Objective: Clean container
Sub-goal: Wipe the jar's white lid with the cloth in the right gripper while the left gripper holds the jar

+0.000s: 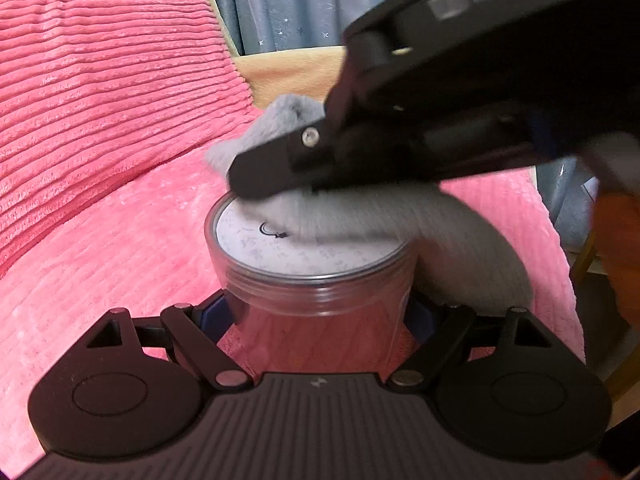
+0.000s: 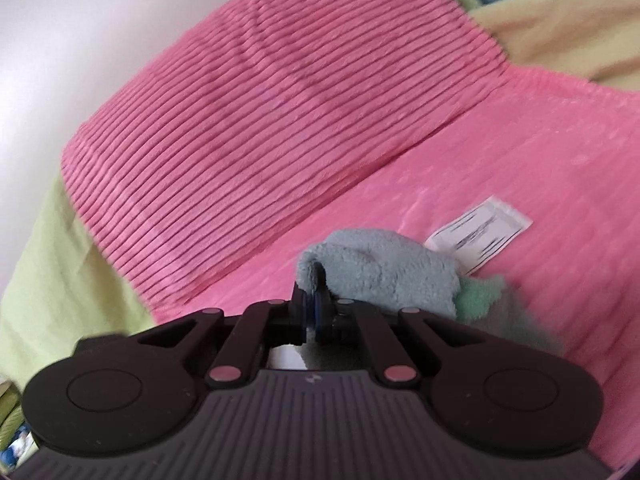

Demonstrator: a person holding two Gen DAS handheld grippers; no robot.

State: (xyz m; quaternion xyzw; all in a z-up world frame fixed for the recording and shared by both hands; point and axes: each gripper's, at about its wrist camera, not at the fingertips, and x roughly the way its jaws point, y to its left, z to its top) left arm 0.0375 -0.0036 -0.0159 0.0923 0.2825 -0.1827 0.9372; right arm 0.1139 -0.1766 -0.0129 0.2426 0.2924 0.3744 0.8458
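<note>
left wrist view runs, from the left edge, over a ribbed pink corduroy cushion (image 1: 112,80) that leans up behind a pink plush blanket (image 1: 100,264) spread across the surface. at centre stands the clear round plastic container (image 1: 316,292) with its white printed lid (image 1: 280,248), upright on the blanket. the left gripper (image 1: 320,316) clamps the container's transparent wall from both sides, its blue-padded fingers (image 1: 214,314) pressed against the plastic. on top of the lid lies a fluffy grey microfibre cloth (image 1: 360,216), covering the lid's right and far part and hanging down past the container's right side. the right gripper (image 1: 256,184) reaches in from the upper right, black and blurred, its tip pressing the cloth onto the lid near the far left rim. behind it hangs a blue star-patterned curtain (image 1: 288,4), with a strip of tan fabric (image 1: 288,72) below.

right wrist view begins with pale green bedding (image 2: 48,264) at the left, then the same ribbed cushion (image 2: 260,120) and the blanket (image 2: 540,184). low in the middle, the right gripper (image 2: 312,312) is closed tight on a fold of the cloth (image 2: 380,268), which bunches to the right of the fingers, a greenish edge (image 2: 476,300) showing. just beyond the cloth a white printed care label (image 2: 480,232) lies on the blanket. the container is hidden beneath the gripper in this view.
</note>
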